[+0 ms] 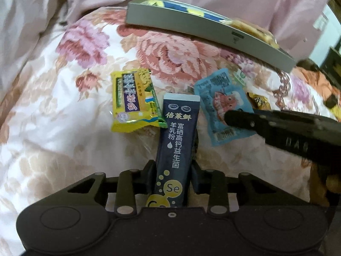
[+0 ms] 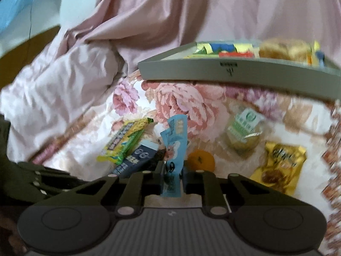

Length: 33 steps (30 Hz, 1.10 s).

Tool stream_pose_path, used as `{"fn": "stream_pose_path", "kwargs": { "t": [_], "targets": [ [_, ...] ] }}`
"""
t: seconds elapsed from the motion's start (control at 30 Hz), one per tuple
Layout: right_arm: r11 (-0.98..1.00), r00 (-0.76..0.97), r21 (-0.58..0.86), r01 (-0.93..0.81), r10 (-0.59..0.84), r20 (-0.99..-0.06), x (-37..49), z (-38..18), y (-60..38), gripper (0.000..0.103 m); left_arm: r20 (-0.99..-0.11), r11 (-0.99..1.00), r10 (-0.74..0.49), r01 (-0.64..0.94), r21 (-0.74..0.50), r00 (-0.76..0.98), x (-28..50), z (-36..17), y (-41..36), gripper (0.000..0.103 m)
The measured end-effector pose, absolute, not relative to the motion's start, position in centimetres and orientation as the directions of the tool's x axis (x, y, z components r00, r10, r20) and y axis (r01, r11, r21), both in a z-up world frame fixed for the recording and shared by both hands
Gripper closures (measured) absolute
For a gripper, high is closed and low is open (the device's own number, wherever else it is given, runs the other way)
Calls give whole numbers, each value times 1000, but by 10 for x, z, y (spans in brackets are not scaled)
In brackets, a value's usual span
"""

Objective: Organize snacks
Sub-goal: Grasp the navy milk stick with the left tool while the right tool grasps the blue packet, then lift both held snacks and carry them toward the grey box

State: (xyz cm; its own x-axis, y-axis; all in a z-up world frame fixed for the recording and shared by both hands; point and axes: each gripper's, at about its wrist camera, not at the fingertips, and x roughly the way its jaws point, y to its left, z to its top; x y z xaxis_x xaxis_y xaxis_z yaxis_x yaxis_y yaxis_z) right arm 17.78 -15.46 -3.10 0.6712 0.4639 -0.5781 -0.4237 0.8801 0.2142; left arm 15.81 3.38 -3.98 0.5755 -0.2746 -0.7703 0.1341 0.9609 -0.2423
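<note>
While a dark navy stick sachet point(image 1: 174, 147) is pinched by the left gripper point(image 1: 173, 176), a light blue foil snack packet point(image 2: 173, 149) is clamped by the right gripper point(image 2: 172, 180), both near the grey cardboard tray point(image 2: 238, 74).

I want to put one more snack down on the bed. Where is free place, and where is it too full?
Free: the floral quilt left of the yellow-green packet, and the strip between that packet and the grey tray. Crowded: around the orange, gold packet and clear-wrapped pastry.

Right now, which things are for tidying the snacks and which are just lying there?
For the job: left gripper holding dark blue sachet; right gripper holding light blue packet; yellow snack bar; grey tray.
Just there: floral bedspread; pink sheet.
</note>
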Motion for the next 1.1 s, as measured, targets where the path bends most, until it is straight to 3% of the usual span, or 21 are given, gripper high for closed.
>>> {"fn": "stream_pose_path", "kwargs": {
  "t": [0.23, 0.5, 0.73, 0.8, 0.83, 1.1],
  "targets": [
    [858, 677, 38, -512, 431, -596, 161, -34, -133, 84, -769, 961, -258, 77, -264, 585, 156, -40, 35, 67],
    [850, 656, 59, -524, 446, -609, 165, -49, -128, 78, -767, 960, -259, 68, -272, 587, 157, -41, 37, 67],
    [854, 690, 49, -518, 451, -566, 166, -52, -128, 69, -767, 963, -250, 67, -263, 591, 157, -42, 35, 67],
    [856, 692, 53, -514, 450, -565, 167, -52, -128, 71, -767, 964, -245, 68, -256, 593, 156, -42, 35, 67],
    [858, 694, 49, -511, 446, -565, 168, -52, -127, 82, -766, 966, -242, 70, -250, 595, 156, -42, 34, 67],
    [847, 751, -112, -519, 389, -534, 154, -46, -115, 85, -761, 966, -244, 80, -246, 601, 154, -40, 32, 71]
  ]
}}
